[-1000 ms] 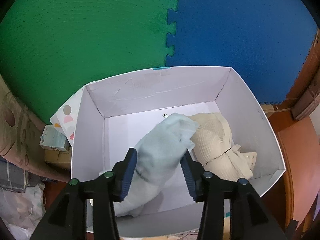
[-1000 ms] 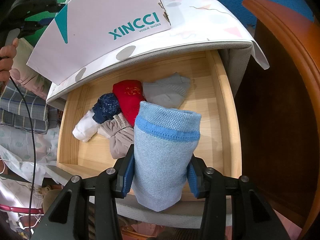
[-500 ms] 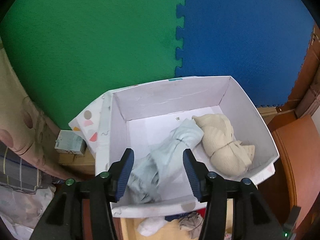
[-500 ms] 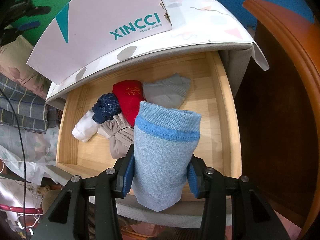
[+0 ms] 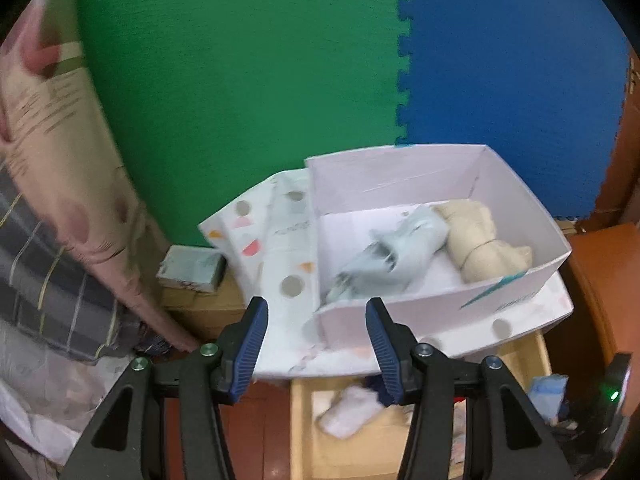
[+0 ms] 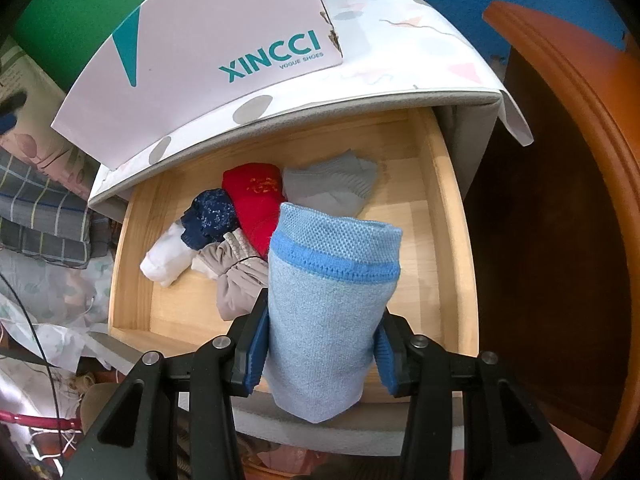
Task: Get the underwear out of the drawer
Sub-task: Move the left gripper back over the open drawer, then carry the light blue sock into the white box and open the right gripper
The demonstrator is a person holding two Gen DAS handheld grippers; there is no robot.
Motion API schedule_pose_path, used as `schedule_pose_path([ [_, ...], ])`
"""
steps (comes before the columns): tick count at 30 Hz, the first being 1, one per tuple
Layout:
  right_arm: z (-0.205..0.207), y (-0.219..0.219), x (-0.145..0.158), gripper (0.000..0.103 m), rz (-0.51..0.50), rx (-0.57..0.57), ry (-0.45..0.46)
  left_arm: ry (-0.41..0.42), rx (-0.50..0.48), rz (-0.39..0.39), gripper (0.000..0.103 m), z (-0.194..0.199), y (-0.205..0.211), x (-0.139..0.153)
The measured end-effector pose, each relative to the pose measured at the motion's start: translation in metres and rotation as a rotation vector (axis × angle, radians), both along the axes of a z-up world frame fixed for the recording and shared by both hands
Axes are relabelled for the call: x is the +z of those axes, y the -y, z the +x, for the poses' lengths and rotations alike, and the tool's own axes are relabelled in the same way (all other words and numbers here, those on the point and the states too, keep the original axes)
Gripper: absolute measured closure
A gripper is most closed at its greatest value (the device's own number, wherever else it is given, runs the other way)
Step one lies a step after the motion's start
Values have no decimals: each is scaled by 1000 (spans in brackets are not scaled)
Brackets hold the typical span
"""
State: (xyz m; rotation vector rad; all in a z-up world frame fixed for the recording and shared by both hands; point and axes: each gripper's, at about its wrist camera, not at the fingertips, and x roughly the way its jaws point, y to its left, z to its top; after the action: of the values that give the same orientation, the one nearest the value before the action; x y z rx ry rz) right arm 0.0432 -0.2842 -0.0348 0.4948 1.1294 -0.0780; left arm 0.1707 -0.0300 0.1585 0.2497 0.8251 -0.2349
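Note:
My right gripper (image 6: pixel 324 320) is shut on a rolled light blue underwear (image 6: pixel 328 300), held upright above the front of the open wooden drawer (image 6: pixel 452 208). Red (image 6: pixel 256 200), grey (image 6: pixel 328 188), navy (image 6: pixel 210 212), white (image 6: pixel 166 260) and taupe (image 6: pixel 236 280) rolls lie in the drawer. My left gripper (image 5: pixel 316 308) is open and holds nothing; it hangs in front of the white shoe box's (image 5: pixel 400 168) near left corner. Inside that box lie a pale blue-grey underwear (image 5: pixel 392 256) and a beige roll (image 5: pixel 480 244).
The shoe box stands on a patterned sheet (image 5: pixel 280 240) covering the cabinet top above the drawer. Folded bedding (image 5: pixel 52 272) piles up at the left, beside a small carton (image 5: pixel 192 268). Orange-brown wooden furniture (image 6: pixel 580 160) flanks the drawer on the right. Green and blue foam mats (image 5: pixel 280 80) line the back.
My left gripper let go of the pale blue-grey underwear, which now lies in the box, and drew back and to the left. My right gripper has kept still with its roll.

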Motion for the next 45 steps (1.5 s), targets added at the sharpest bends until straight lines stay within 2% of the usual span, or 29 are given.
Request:
schedule_pose_path([
  [4,0,1,3,60,-14,-2,17,-10,54,26,51,-19,-24,-25],
  [8,0,3,6,60,-14,-3,28,-44,127,2,51,-37,-45,-59],
  [13,12,7,23,60,-46,9,37,-83,173,30,51,-57,-50,-106],
  [15,19,6,38,60,-80,24,52,-98,176,43,51,-63,-48,-122],
  [22,71,3,138,60,-250,102,185,-167,216,39,51,-75,-45,-168],
  [26,109,2,179,60,-305,129,227,-177,246,28,51,-72,-49,-172],
  [28,135,1,190,60,-327,138,225,-184,275,16,51,-71,-53,-175],
  [32,179,-2,182,60,-331,155,167,-195,295,3,51,-69,-59,-178],
  [36,219,-7,150,59,-335,177,55,-182,294,-5,51,-69,-60,-177],
  [41,239,-14,118,58,-346,208,-24,-164,275,9,51,-70,-54,-176],
  [42,239,-15,116,55,-352,211,-22,-163,273,9,51,-70,-54,-176],
  [45,236,-18,122,34,-376,213,8,-166,276,-1,51,-70,-56,-176],
])
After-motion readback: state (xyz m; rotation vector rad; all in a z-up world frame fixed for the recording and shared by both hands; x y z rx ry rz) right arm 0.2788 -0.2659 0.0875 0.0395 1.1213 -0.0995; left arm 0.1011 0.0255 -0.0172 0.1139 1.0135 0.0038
